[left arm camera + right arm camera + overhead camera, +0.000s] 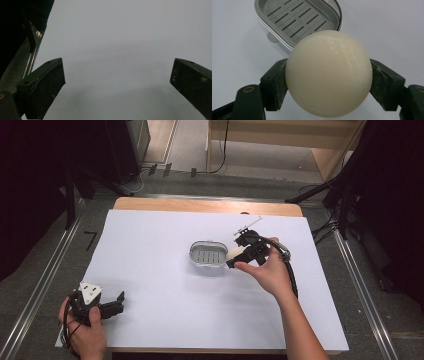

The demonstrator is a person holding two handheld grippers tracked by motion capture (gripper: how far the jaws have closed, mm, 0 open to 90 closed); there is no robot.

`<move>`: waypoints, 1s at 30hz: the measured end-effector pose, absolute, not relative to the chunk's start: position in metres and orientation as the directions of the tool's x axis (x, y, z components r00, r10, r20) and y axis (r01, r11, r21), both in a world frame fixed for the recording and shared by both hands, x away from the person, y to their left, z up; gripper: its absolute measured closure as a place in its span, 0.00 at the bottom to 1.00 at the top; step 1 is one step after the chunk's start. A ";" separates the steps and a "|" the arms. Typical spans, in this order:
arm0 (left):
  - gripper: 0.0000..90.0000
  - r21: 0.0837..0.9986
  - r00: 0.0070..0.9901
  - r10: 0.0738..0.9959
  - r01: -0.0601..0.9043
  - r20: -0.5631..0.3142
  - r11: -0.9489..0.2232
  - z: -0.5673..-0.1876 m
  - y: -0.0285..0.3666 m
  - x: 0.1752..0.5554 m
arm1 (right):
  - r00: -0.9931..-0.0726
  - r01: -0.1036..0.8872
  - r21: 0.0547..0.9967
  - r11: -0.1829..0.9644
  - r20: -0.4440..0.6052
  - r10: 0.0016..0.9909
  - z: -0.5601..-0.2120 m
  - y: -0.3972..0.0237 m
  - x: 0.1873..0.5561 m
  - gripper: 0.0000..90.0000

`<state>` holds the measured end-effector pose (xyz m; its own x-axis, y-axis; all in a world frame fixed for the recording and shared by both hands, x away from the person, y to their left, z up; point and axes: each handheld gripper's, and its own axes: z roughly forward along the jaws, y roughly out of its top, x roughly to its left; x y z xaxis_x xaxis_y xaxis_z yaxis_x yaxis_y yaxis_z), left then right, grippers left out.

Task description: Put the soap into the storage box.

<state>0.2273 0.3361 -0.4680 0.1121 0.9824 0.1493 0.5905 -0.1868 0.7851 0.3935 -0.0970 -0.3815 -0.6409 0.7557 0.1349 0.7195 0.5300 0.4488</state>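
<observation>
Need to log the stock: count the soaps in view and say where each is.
1. The round cream soap is clamped in the right gripper, held just beside the grey soap dish on the white table. The dish's slotted tray is bare; nothing seems hidden.

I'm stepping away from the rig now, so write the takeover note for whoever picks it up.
Right tool: shut on the round cream soap, held beside the right end of the soap dish, above the white table cover.
Left tool: open, nothing between its jaws, resting at the near left corner of the cover.
Soap dish: grey, slotted tray inside, nothing in it.
Done: soap gripped and brought up to the dish.
Left: probably set the soap into the dish and open the right tool.
</observation>
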 end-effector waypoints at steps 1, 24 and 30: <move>0.00 0.785 0.112 0.982 0.591 0.149 -0.187 -0.468 0.336 0.227 | -0.639 0.721 0.448 0.528 0.135 0.757 -0.381 -0.095 0.394 0.28; 0.00 0.790 0.112 0.984 0.587 0.139 -0.178 -0.468 0.337 0.227 | -0.660 0.705 0.453 0.546 0.137 0.739 -0.380 -0.070 0.403 0.28; 0.00 0.793 0.106 0.986 0.586 0.130 -0.167 -0.467 0.338 0.227 | -0.667 0.698 0.453 0.554 0.132 0.733 -0.382 -0.061 0.408 0.28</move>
